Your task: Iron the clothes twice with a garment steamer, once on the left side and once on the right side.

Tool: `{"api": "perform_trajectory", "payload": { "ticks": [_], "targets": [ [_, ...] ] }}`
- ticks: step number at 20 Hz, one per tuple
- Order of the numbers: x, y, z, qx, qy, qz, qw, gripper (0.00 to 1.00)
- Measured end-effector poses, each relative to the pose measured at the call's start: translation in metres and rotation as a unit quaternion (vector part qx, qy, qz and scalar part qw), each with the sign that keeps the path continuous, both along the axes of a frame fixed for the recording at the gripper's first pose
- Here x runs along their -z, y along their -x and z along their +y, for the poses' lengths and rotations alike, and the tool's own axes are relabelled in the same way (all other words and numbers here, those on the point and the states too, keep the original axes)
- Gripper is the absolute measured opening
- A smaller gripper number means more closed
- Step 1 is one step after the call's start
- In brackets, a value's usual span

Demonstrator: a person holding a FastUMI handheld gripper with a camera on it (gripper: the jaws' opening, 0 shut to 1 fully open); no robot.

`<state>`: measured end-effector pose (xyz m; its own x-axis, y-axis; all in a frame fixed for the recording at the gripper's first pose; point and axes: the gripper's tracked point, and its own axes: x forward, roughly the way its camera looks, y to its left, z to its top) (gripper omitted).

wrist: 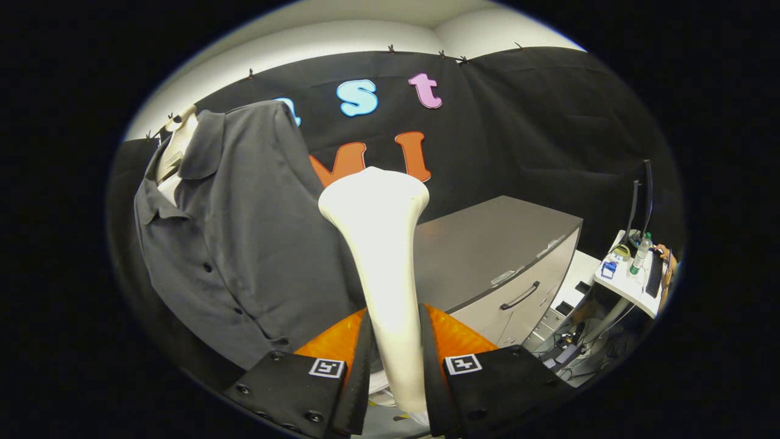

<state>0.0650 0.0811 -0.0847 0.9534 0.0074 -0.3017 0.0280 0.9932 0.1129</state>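
A white garment steamer [381, 244] rises from between my fingers, its wide head at the top and its handle clamped by both of them. My gripper [395, 341] is shut on that handle. A dark grey button-up shirt [244, 238] hangs on a pale mannequin [177, 143] to the left of the steamer. The steamer head stands beside the shirt's right edge, and I cannot tell whether it touches the cloth.
A grey cabinet [487, 244] with drawer handles stands to the right, behind the steamer. Farther right is a white desk [631, 283] with a monitor, a bottle and small items; cables and gear lie on the floor below it.
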Motion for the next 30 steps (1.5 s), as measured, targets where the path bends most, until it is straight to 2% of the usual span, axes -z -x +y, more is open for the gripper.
{"api": "perform_trajectory", "payload": {
  "ticks": [4, 5, 12, 15, 22, 24, 30],
  "targets": [
    [-0.014, 0.004, 0.045, -0.024, 0.009, -0.012, 1.0, 0.46],
    [-0.02, 0.019, 0.066, -0.033, 0.01, -0.014, 0.999, 0.46],
    [-0.025, 0.014, 0.123, -0.084, 0.03, -0.024, 0.996, 0.46],
    [-0.009, -0.004, 0.122, -0.091, 0.037, -0.01, 0.995, 0.46],
    [0.022, -0.013, 0.127, -0.094, 0.041, 0.024, 0.994, 0.46],
    [0.024, 0.0, 0.134, -0.094, 0.043, 0.033, 0.994, 0.46],
    [0.06, 0.006, 0.13, -0.093, 0.05, 0.068, 0.992, 0.46]
  ]
}}
